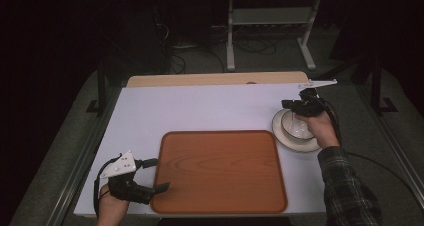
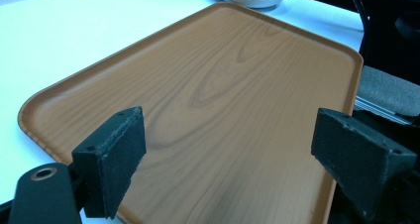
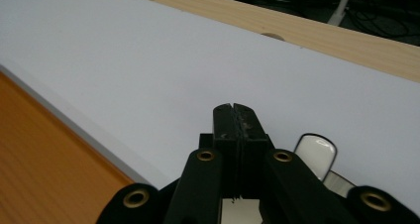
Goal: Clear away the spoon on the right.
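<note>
Two grippers, one tray, one bowl on one plate, all on a white table.

The left gripper (image 1: 159, 175) sits at the near left corner of the wooden tray (image 1: 220, 171), jaws spread wide with nothing between them, one black pad (image 2: 110, 160) hanging over the tray's surface in its own view. The right gripper (image 3: 234, 122) has its jaws pressed tight together; something white shows low between them, but I can't tell if it's pinching that. From above it hovers at the far rim of the white bowl (image 1: 297, 126), which sits on a white plate (image 1: 295, 144) just off the tray's far right corner. Behind the table (image 1: 200, 108) runs one pale wood strip (image 1: 215, 79).
</note>
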